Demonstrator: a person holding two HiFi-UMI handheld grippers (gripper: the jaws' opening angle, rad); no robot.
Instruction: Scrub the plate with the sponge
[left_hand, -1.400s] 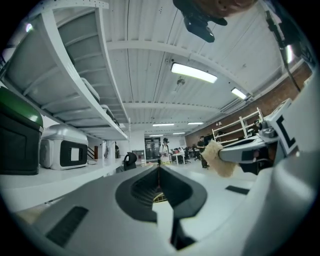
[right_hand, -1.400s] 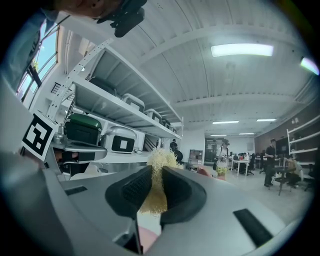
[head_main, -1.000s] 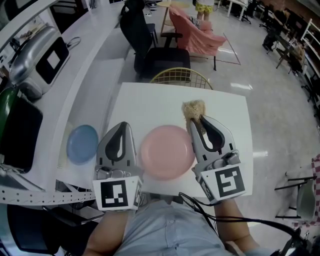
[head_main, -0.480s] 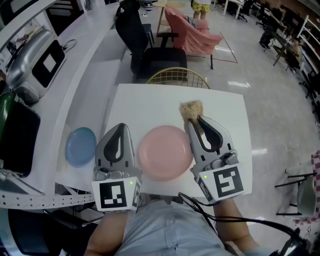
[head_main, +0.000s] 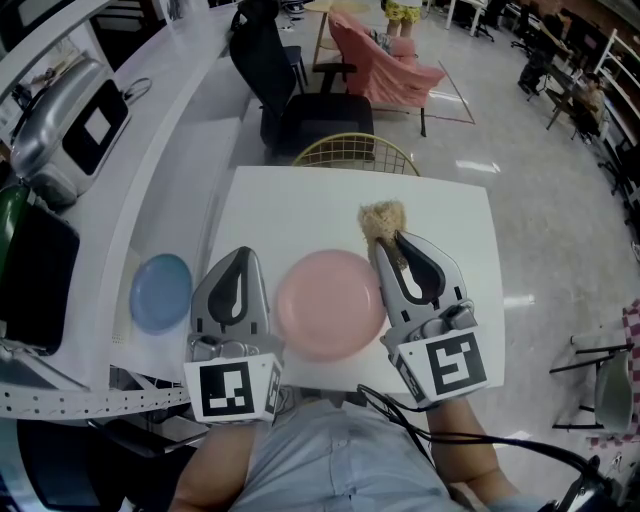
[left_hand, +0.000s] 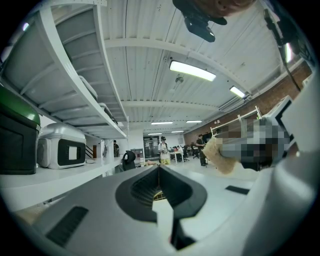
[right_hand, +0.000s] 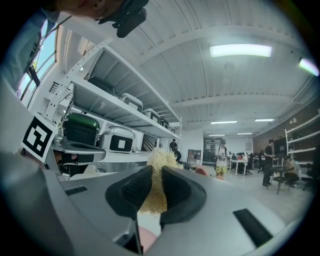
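1. well, the pink plate (head_main: 330, 305) lies flat on the white surface (head_main: 300, 205), near its front edge and between the two grippers.
2. the right gripper (head_main: 386, 240) points level along the plate's right rim, its jaws clamped on the yellowish, fibrous sponge (head_main: 383, 219).
3. the right gripper view shows the sponge squeezed between the black pads and bushing out above them.
4. the sponge sits just beyond the plate's far right rim, not over the plate. whether it touches the surface is hard to tell from above.
5. the left gripper (head_main: 243, 252) points level just beside the plate's left rim, its jaws together with nothing between them.
6. a blue plate (head_main: 160, 291) lies to the left of the left gripper, apart from the pink one.
7. a yellow wire chair (head_main: 345, 152) stands at the surface's far edge, with a black office chair (head_main: 290, 100) behind it.
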